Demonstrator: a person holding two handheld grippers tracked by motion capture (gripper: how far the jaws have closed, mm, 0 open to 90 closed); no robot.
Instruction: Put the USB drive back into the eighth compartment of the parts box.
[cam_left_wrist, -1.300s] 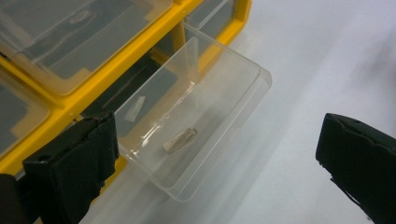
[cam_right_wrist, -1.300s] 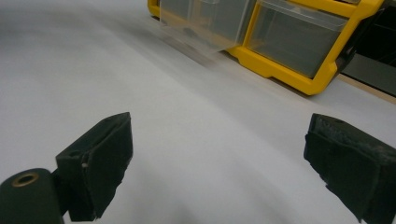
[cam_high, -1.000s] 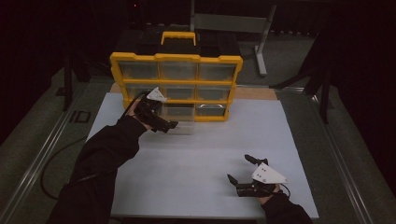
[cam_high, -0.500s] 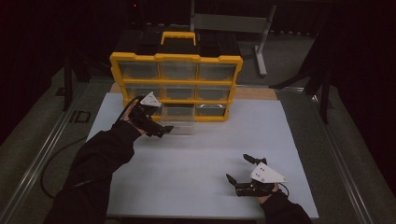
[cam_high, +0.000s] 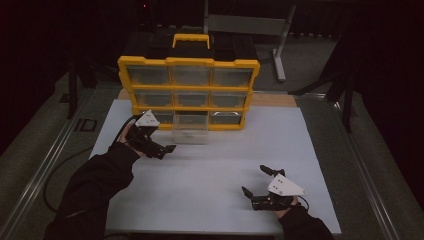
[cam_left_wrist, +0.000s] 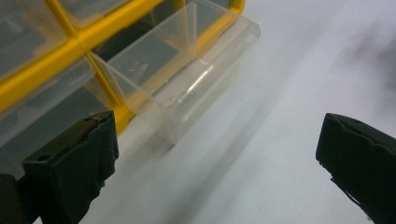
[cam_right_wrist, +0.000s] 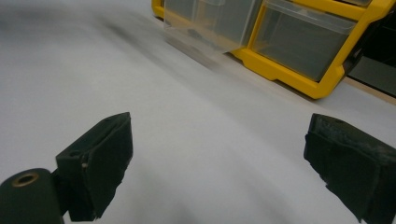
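Drawer (cam_high: 190, 127): clear plastic, bottom row, middle slot of the yellow cabinet (cam_high: 189, 62), pulled partly out over the white surface (cam_high: 210, 175). In the left gripper view the drawer (cam_left_wrist: 187, 79) shows thin see-through walls and a curved front lip; whether it holds anything cannot be told.

Risks, as judged:
- The drawer hangs well out of its slot. A further pull could bring it free of the cabinet, tipping it onto the surface.
- The walls are smooth and thin. A pinch on the lip could slip, or flex the plastic.
- A push off-centre could jam the drawer crooked in its slot.

Left claw (cam_high: 167, 149): jaws spread wide, holding nothing, just beside the drawer's front left corner, not touching it.

Right claw (cam_high: 256, 182): jaws spread, empty, low over the surface near its front edge, well apart from the cabinet.
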